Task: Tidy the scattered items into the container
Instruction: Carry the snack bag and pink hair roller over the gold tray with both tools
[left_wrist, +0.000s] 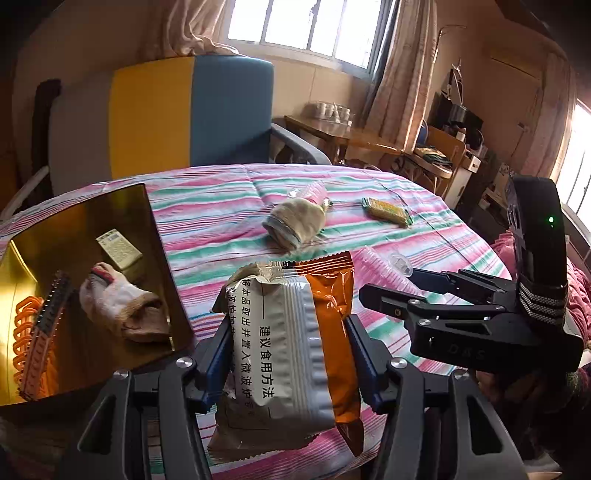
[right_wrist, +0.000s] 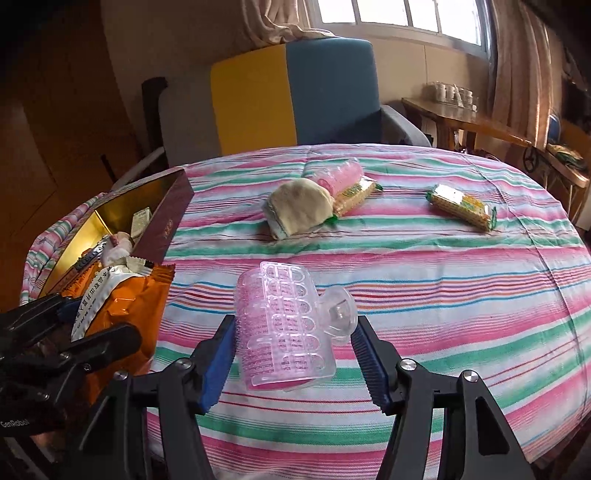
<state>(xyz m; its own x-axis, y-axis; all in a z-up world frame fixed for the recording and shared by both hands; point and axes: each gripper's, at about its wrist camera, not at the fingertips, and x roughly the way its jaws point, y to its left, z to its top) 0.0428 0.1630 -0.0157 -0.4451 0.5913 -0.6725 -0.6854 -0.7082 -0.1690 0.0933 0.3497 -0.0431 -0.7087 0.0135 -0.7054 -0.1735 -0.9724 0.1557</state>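
Snack packet bound for the box

Left gripper (left_wrist: 288, 354) jaws clamp the snack packet (left_wrist: 291, 343) beside the gold box (left_wrist: 147, 229); right gripper (right_wrist: 293, 354) jaws wide, straddling the pink roller (right_wrist: 284, 332).

Box (left_wrist: 159, 258) open-topped beside left gripper (left_wrist: 288, 354), sock (left_wrist: 122, 306) and comb (left_wrist: 46, 321) crowding its floor

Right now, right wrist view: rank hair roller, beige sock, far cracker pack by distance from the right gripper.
From the right gripper:
1. Hair roller, between its open fingers.
2. Beige sock, mid-bed, slightly left.
3. Cracker pack, far right, alone.
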